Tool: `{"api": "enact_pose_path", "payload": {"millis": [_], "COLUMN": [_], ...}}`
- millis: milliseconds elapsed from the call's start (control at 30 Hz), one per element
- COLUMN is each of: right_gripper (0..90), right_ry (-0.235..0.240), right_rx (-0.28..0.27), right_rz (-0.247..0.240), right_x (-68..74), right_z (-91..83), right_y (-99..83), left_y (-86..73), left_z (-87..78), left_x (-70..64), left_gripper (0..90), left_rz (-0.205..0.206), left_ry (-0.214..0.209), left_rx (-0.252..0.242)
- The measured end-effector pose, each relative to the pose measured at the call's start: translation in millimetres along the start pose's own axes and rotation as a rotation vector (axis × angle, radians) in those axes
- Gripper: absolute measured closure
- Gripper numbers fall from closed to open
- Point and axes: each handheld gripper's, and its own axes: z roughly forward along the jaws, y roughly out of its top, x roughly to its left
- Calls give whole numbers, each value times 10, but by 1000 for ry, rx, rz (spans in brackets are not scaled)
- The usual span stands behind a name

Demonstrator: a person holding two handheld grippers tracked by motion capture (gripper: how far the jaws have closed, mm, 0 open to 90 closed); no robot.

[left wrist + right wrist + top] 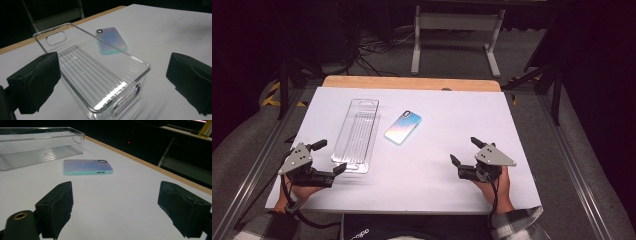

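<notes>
black foam-padded jaws stood spread wide on both tools, nothing between them. nearest the person, the left gripper [326, 157] hovered low at the near-left of the white table [427, 190], its jaws straddling the near end of the clear plastic bin [356, 134], though not touching it as far as the left gripper view showed. the right gripper [465, 151] hung over bare table at the near-right, well apart from everything, its jaws aimed toward the phone case. farther in, the bin [100, 80] lay lengthwise, empty, ribbed on its floor, with a handle cut-out at each end. just beside its far half, apart from its wall, the phone case [403, 127] lay flat, back up, pastel blue and pink with a teal edge [87, 167], its camera hole toward the far side. beyond that ran the wooden table edge [412, 82] and a dark floor with cables. judged from this, the work was at its start: an approach, with the case probably meant for the bin. the next move likely called for the right gripper to travel forward and left, drop low, and pinch the thin case by its long edges, while the left steadied the bin.
</notes>
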Motion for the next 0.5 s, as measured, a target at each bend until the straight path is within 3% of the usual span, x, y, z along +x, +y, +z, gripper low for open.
{"api": "enact_pose_path", "payload": {"millis": [267,367,500], "right_gripper": [209,327,575], "right_ry": [24,51,104], "right_rx": [4,5,8], "right_rz": [3,16,25], "right_x": [39,50,80], "right_z": [46,124,287], "right_y": [-16,14,112], "left_y": [-17,-19,-26], "left_z": [2,8,36], "left_x": [22,35,29], "left_gripper": [4,3,3], "left_rz": [-33,-36,-39], "left_ry": [8,34,7], "left_rx": [-16,-10,-2]}}
